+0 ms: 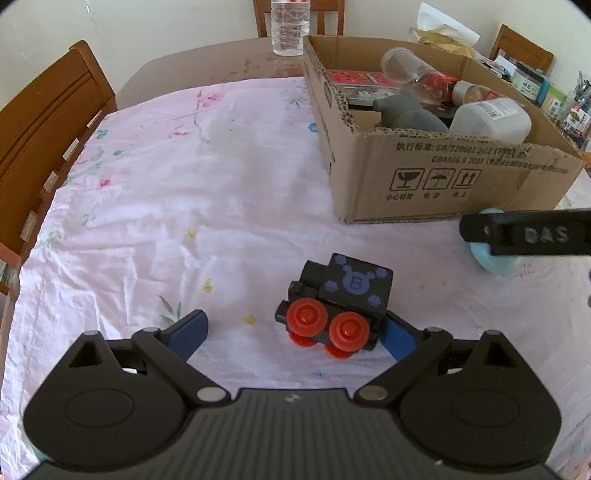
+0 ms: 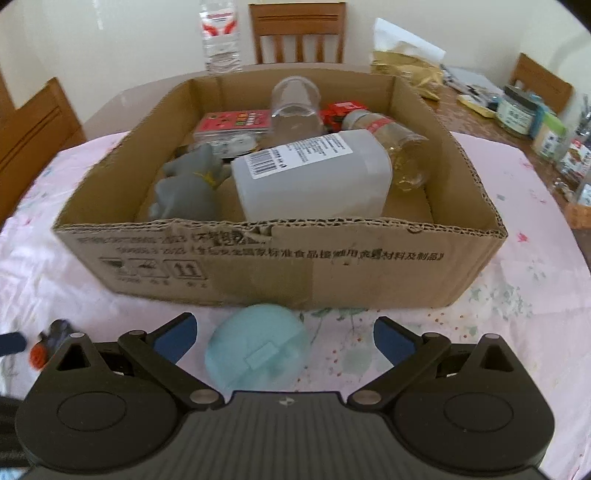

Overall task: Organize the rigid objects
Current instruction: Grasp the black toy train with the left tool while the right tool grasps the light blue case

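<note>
A black toy train (image 1: 338, 302) with red wheels and a purple bear mark lies on its side on the pink cloth. My left gripper (image 1: 295, 332) is open, and the train rests between its blue fingers, close against the right one. A pale blue round container (image 2: 256, 349) lies between the spread blue fingers of my open right gripper (image 2: 284, 338), just in front of the cardboard box (image 2: 280, 266). From the left wrist view, the right gripper's black finger (image 1: 524, 236) crosses over the blue container (image 1: 493, 260). The train (image 2: 48, 343) shows blurred at the far left of the right wrist view.
The cardboard box (image 1: 424, 173) holds a white plastic jug (image 2: 310, 177), a grey toy (image 2: 188, 184), clear jars and a red packet. A water bottle (image 1: 290, 26) stands behind it. Wooden chairs (image 1: 40, 122) ring the table. Jars and clutter (image 2: 535, 125) crowd the far right.
</note>
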Motion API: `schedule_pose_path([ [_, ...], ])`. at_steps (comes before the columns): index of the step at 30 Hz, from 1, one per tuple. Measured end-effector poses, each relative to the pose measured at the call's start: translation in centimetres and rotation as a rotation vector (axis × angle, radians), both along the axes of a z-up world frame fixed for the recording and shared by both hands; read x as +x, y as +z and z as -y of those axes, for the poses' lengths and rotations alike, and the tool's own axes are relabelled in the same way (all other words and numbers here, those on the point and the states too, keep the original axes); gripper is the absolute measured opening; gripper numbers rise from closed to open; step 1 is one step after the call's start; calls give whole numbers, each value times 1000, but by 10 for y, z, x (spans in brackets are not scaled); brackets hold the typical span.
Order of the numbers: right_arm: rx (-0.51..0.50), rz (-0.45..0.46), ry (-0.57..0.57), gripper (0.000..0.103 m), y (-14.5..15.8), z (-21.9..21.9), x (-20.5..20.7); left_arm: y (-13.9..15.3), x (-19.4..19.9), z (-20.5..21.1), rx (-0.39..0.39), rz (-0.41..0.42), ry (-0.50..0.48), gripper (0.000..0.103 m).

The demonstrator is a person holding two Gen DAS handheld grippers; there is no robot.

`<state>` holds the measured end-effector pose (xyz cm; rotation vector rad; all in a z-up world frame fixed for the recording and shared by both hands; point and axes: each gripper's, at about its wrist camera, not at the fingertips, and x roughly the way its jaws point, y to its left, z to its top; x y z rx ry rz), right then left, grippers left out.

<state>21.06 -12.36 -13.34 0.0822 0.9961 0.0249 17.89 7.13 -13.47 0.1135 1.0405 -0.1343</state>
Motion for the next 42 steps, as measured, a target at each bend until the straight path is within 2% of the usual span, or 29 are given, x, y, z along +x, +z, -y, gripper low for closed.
schedule_pose_path([
  [10,-61,-41,-9,103,-11,17,-19,2,-5,-13,10,-13,-15,98],
  [17,-62,-37,7,103,-12,37,-30,4,-12,-30,38,-10,42,97],
  [21,-61,-16,51,103,-12,40,-37,13,-16,-22,-27,10,36,96],
  [24,-60,-5,71,103,-12,41,-39,15,-14,-12,-82,9,43,91],
  [26,-60,2,85,103,-12,41,-41,12,-10,-6,-104,-2,57,83],
  [28,-59,5,103,103,-12,42,-43,7,-5,-2,-119,-18,60,81],
  [31,-57,9,129,103,-11,44,-46,7,-1,8,-104,-1,37,81],
  [35,-55,12,162,103,-11,45,-49,6,6,19,-121,14,-4,80],
  [40,-52,24,203,103,-12,44,-49,6,7,37,-76,45,-70,64],
  [42,-50,22,227,103,-12,42,-48,6,7,37,-73,50,-63,63],
])
